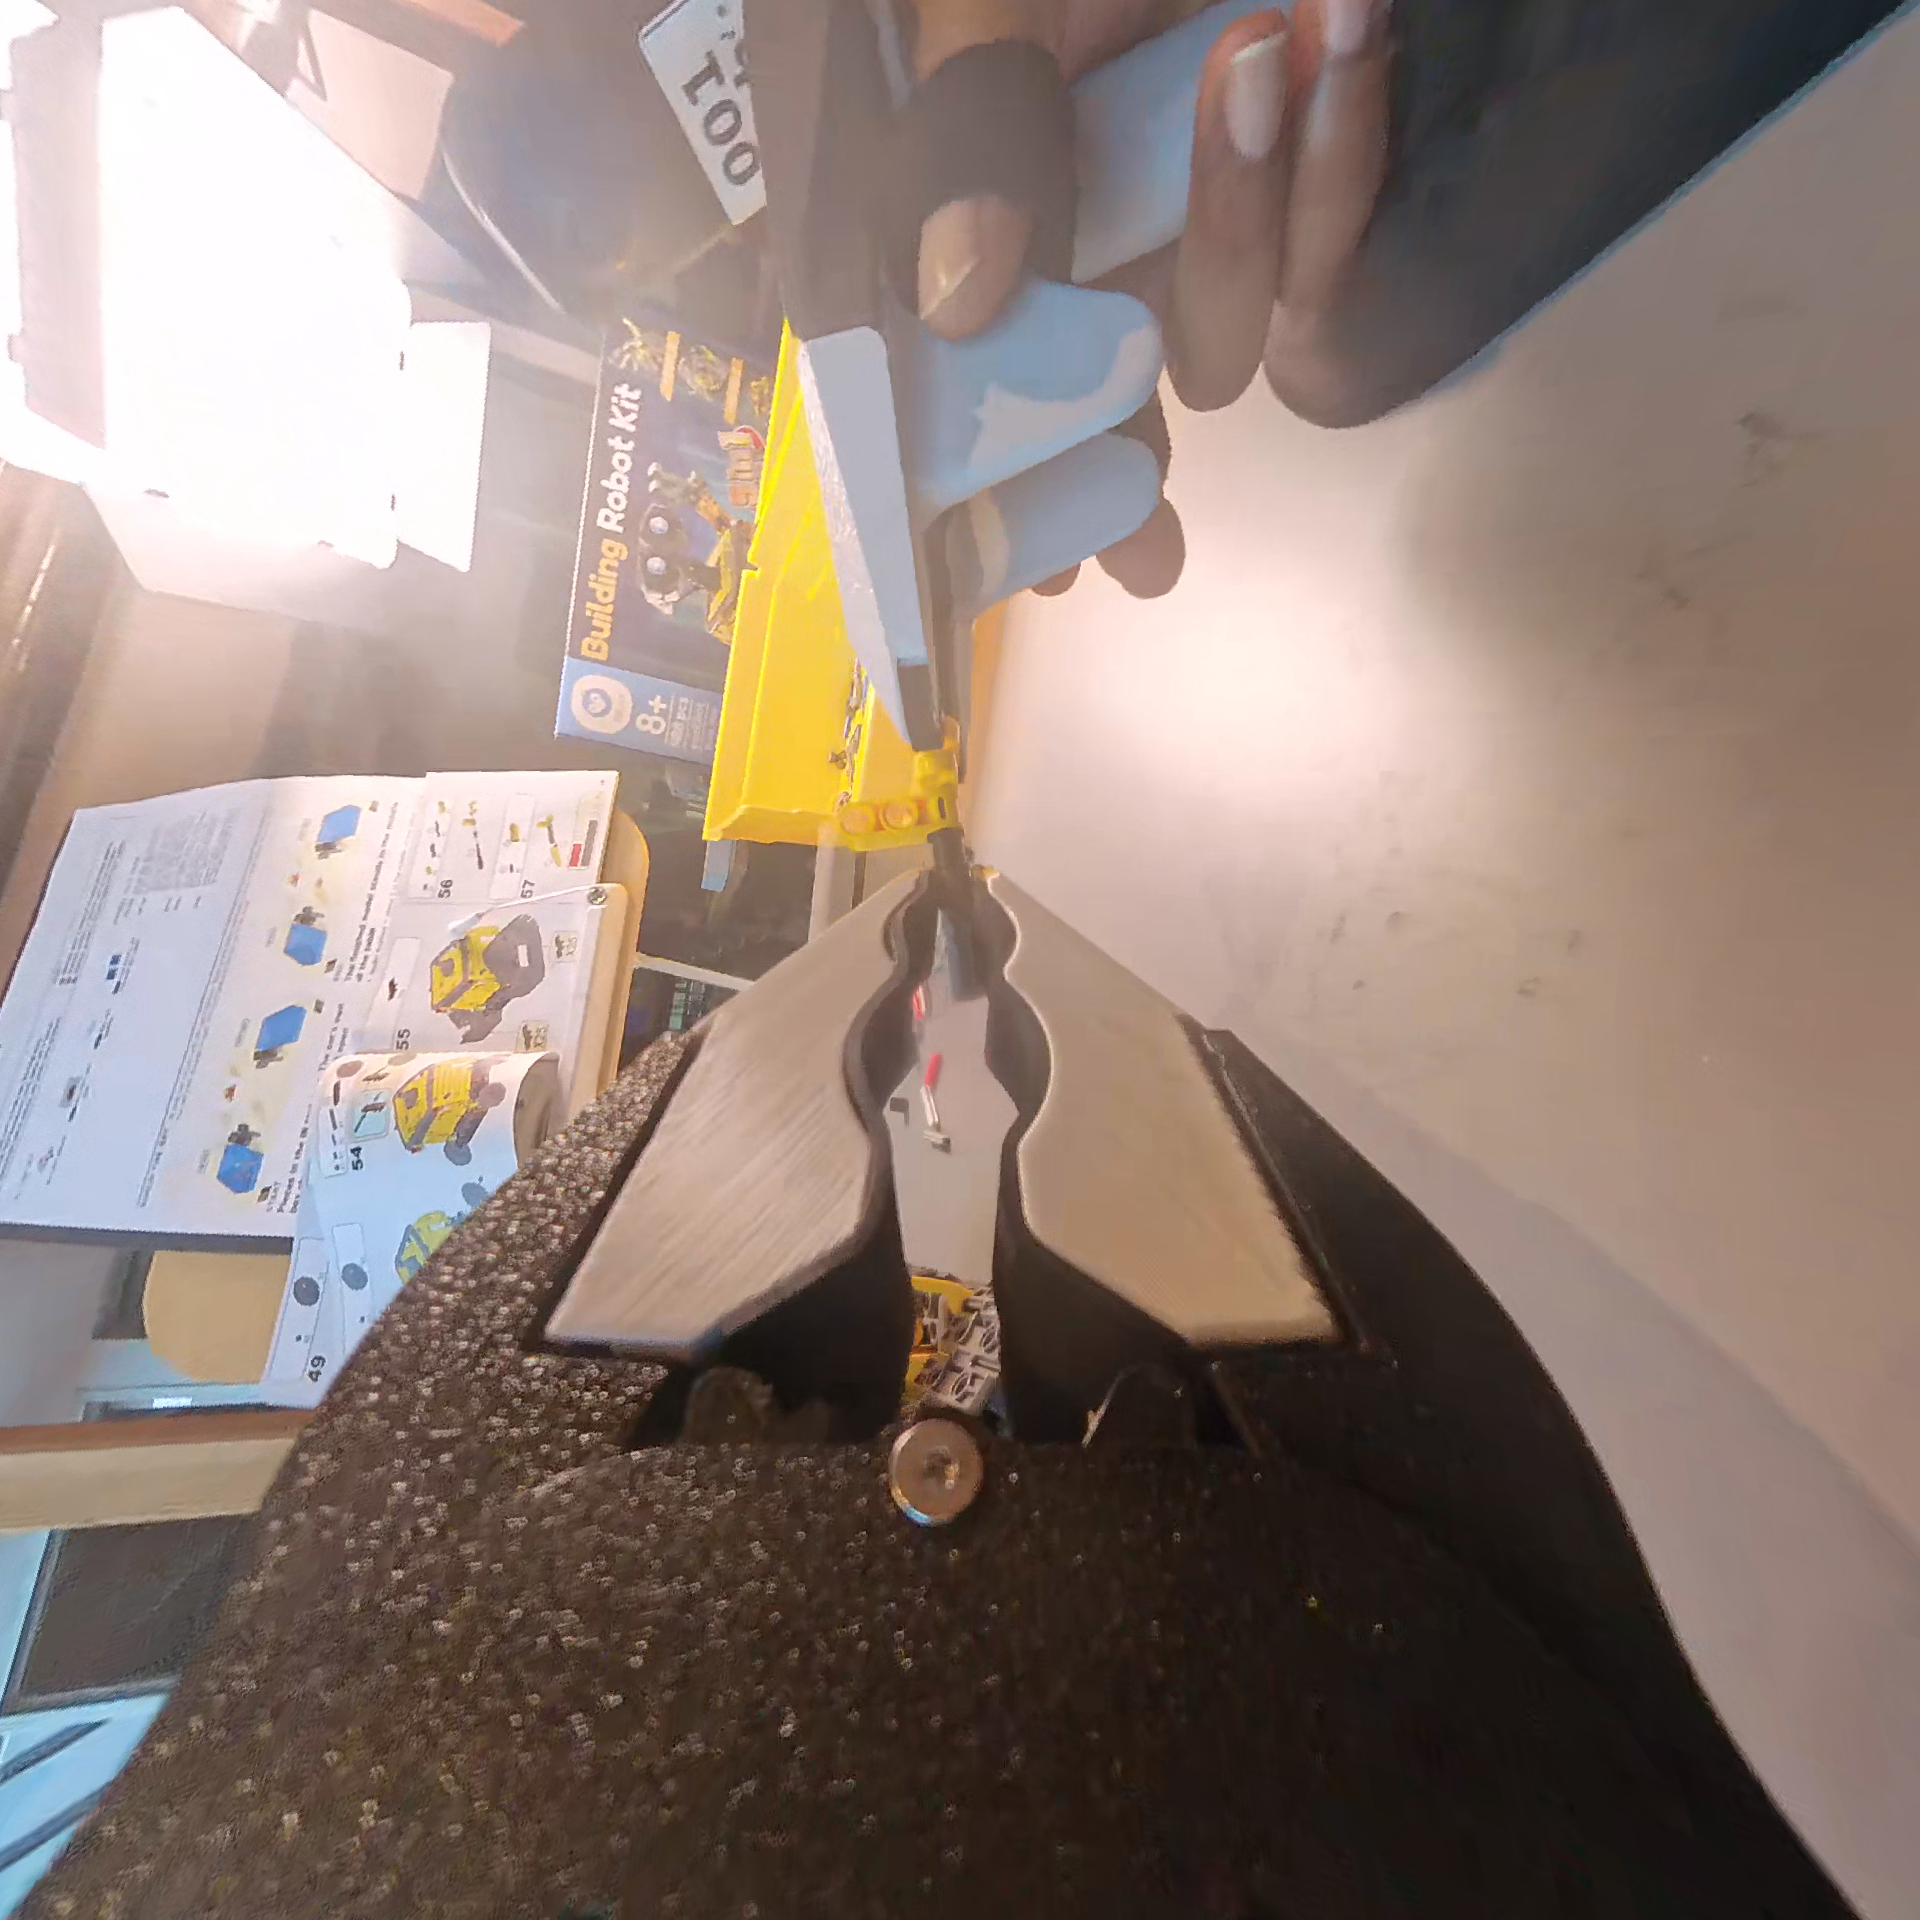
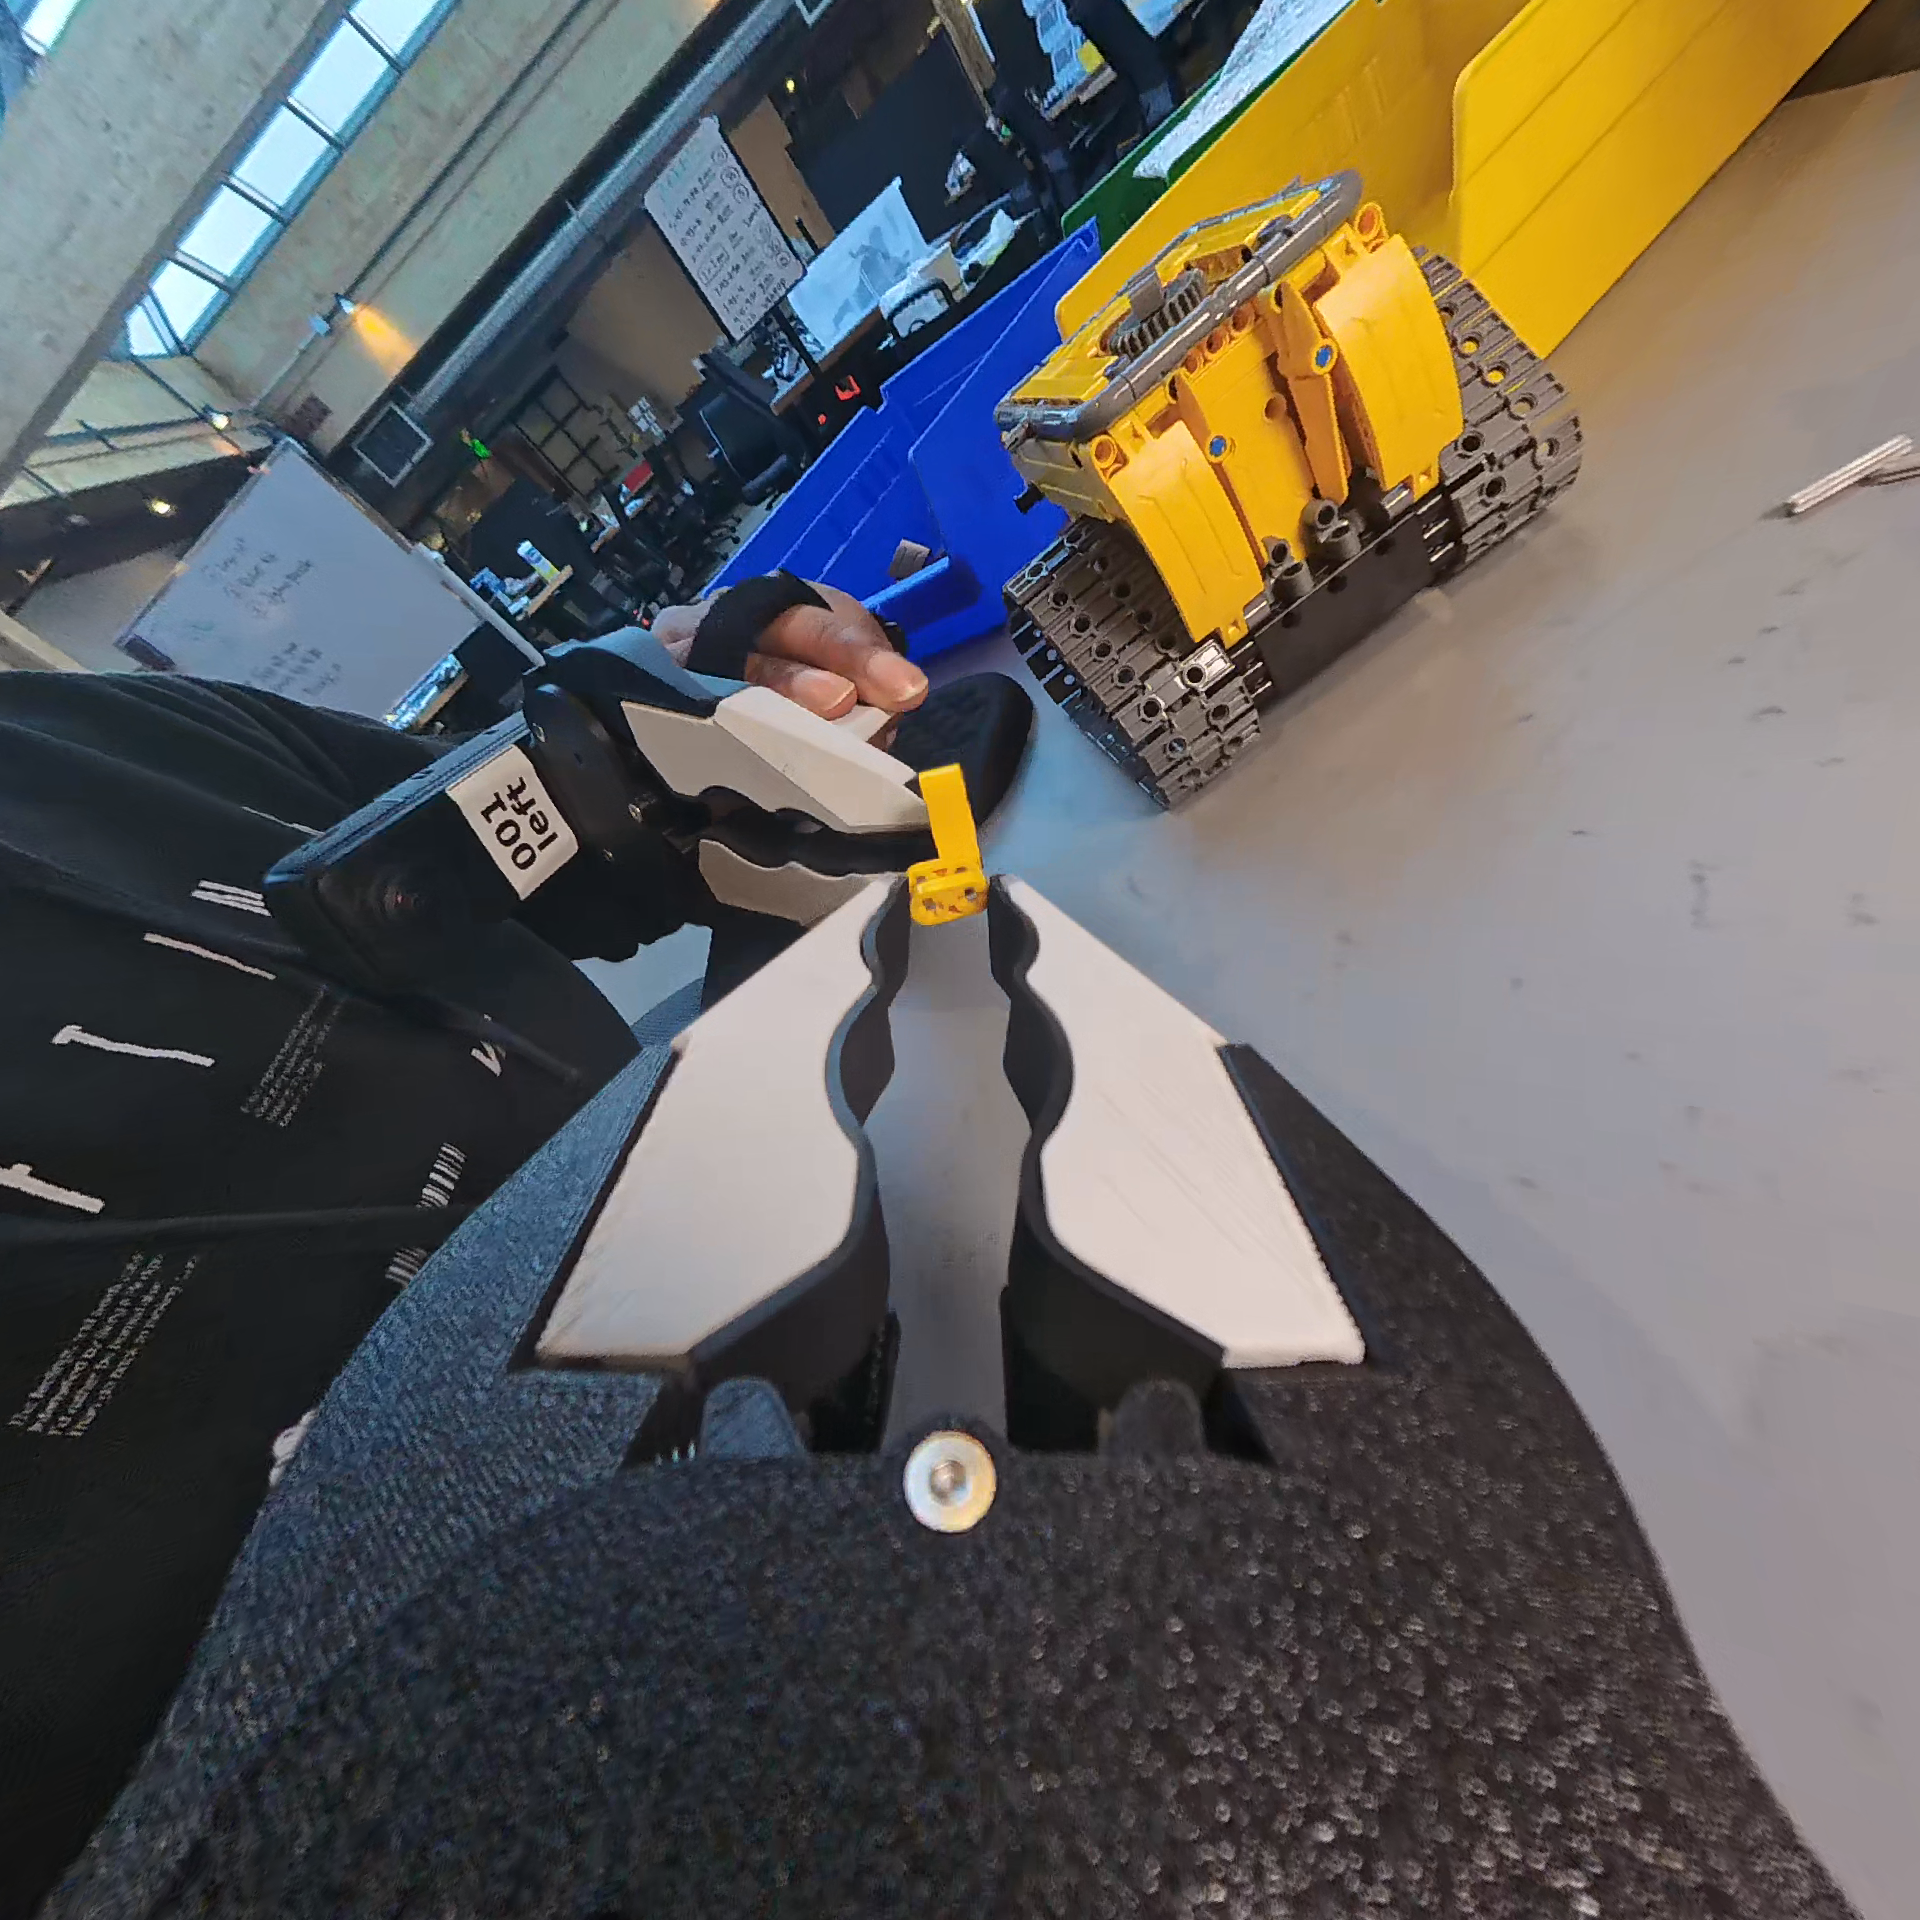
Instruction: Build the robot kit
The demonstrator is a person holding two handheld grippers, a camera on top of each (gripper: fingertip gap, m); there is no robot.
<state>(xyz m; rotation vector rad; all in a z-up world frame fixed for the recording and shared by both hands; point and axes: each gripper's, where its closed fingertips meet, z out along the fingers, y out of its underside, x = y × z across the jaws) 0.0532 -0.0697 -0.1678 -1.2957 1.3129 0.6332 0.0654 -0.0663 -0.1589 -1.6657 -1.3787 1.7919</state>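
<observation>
The right gripper [image 2: 948, 883] has matt, ridged white plastic fingers [image 2: 748, 1164], a grainy black body and a shiny metal screw [image 2: 948, 1481]. The yellow piece [image 2: 945, 868] and tracked model [image 2: 1278, 478] look like glossy plastic; the grey table [image 2: 1558, 935] seems matt and scuffed.

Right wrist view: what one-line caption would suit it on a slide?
Right gripper pinching a small yellow L-shaped plastic building piece at its tips, the left gripper meeting it, a yellow tracked toy robot behind.

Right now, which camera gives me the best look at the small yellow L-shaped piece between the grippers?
The right wrist view: the yellow piece stands clear against the grey table, pinched at the right gripper tips. The left wrist view shows it edge-on, partly hidden behind the left gripper.
</observation>
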